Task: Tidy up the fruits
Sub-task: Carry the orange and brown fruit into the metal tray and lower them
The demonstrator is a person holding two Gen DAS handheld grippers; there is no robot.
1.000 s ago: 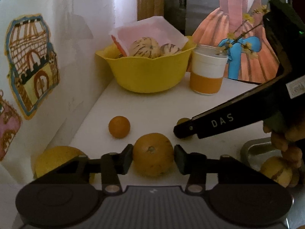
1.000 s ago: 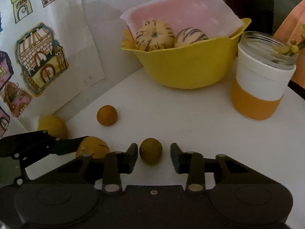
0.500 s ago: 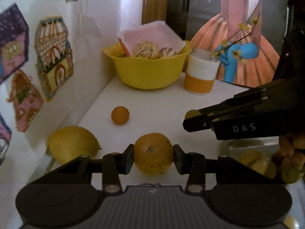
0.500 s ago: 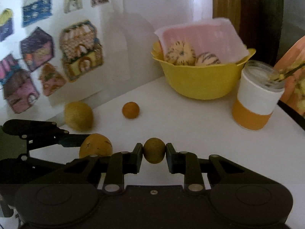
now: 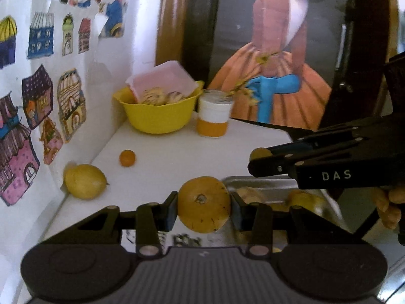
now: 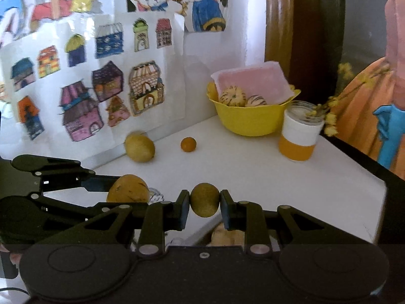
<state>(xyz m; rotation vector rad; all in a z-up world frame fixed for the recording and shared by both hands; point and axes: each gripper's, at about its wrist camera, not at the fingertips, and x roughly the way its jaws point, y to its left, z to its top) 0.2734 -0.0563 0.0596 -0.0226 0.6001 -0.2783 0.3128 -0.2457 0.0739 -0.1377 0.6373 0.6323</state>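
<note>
My left gripper [image 5: 203, 204] is shut on a large orange fruit [image 5: 203, 204], held in the air over the near edge of the white table. My right gripper [image 6: 204, 203] is shut on a small olive-green round fruit [image 6: 204, 203], also lifted. In the left wrist view the right gripper reaches in from the right above a metal tray [image 5: 263, 183] that holds several yellowish fruits. A yellow lemon [image 5: 84, 181] and a small orange fruit [image 5: 127, 158] lie on the table by the wall. A yellow bowl [image 5: 157, 116] with striped fruits stands at the back.
A white and orange jar [image 5: 214, 116] with yellow flowers stands right of the bowl. A wall with house drawings [image 6: 114, 93] closes the left side. A framed painting [image 5: 276, 76] leans behind the table. The table's right edge [image 6: 367, 174] drops off.
Both grippers rose and pulled back from the table with their fruits. The metal tray with fruits has come into view below them, and the bowl and jar look farther away.
</note>
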